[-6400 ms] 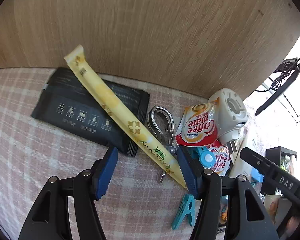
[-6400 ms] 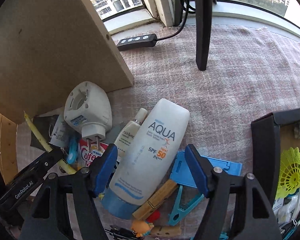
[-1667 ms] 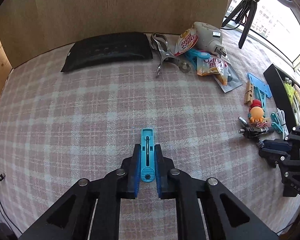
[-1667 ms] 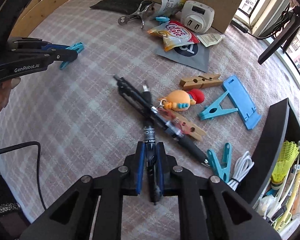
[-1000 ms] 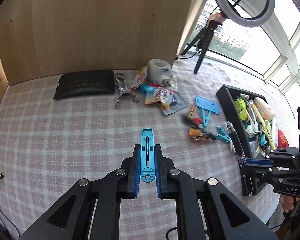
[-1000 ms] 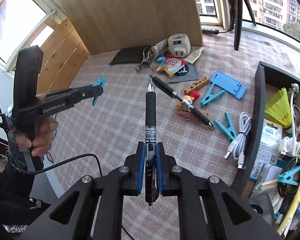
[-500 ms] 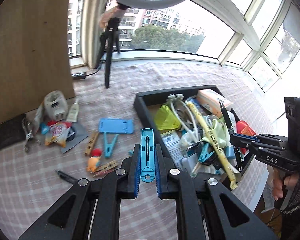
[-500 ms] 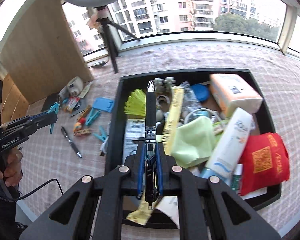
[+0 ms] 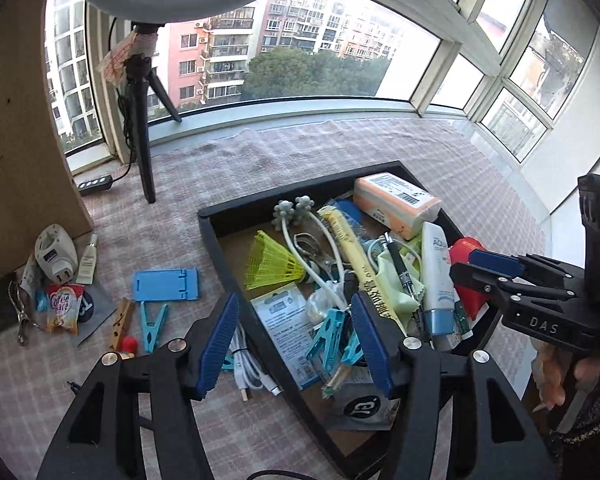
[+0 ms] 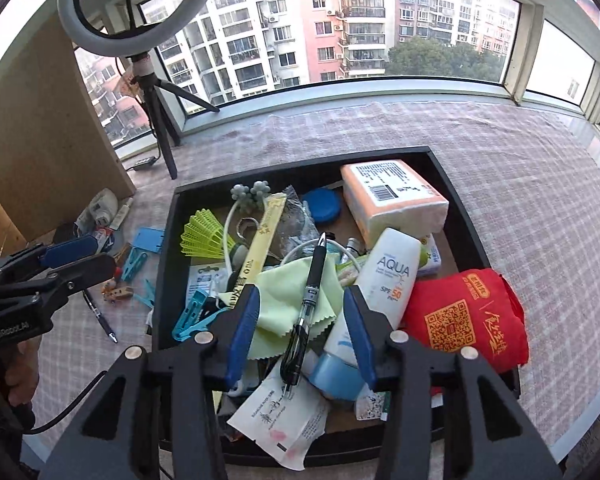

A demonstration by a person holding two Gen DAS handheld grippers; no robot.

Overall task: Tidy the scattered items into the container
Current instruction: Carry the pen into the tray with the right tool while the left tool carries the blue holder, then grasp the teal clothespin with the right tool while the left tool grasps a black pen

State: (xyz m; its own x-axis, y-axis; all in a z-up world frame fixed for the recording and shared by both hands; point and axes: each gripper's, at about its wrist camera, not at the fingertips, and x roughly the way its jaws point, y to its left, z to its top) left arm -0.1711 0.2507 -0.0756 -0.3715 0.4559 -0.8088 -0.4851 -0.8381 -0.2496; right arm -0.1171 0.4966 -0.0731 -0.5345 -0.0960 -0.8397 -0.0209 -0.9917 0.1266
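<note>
The black tray (image 9: 236,212) (image 10: 452,188) on the checked cloth holds several items. My left gripper (image 9: 296,344) is open above its near left wall, over a teal clothes peg (image 9: 326,338) lying inside. My right gripper (image 10: 300,328) is open above the tray, over a black pen (image 10: 310,292) lying on a green cloth (image 10: 276,304). The white AQUA tube (image 10: 384,284) and a red pouch (image 10: 464,316) lie to the right. The right gripper also shows in the left wrist view (image 9: 480,268), and the left gripper in the right wrist view (image 10: 80,256).
On the cloth left of the tray lie a blue phone stand (image 9: 166,284), a teal peg (image 9: 152,324), a wooden peg (image 9: 122,320), a white cable (image 9: 248,376), a Coffee-mate sachet (image 9: 62,308), a white plug (image 9: 56,256) and a second pen (image 10: 100,318). A tripod (image 9: 140,128) stands behind.
Both grippers have opened. The teal peg has dropped from my left gripper into the tray, and the black pen has dropped from my right gripper onto the green cloth.
</note>
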